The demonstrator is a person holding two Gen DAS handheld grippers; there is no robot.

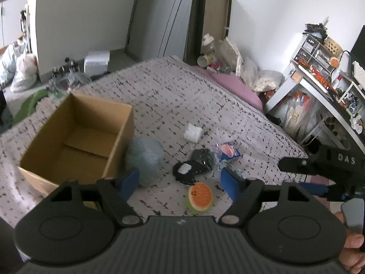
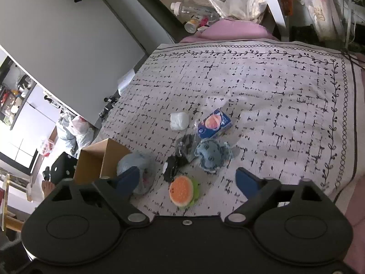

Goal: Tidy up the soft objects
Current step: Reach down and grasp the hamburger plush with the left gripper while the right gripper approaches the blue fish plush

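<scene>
Left hand-held gripper, black with blue finger pads, hangs above a white bedspread printed with black dashes; its fingers are spread wide and hold nothing. Right hand-held gripper, of the same build, is likewise spread and empty above the same spread. Between and just beyond the fingers lies a round orange-and-green burger-shaped soft toy. Just beyond it sit a black pouch with a white patch and a crinkled dark plastic bag, touching each other. To their right rests a grey-blue plush animal; farther off, a blue carton printed with a peach and a white crumpled wad. An open brown cardboard box stands at the left, with a pale blue, possibly bagged, soft bundle against its right wall. A pink pillow lies at the far edge.
</scene>
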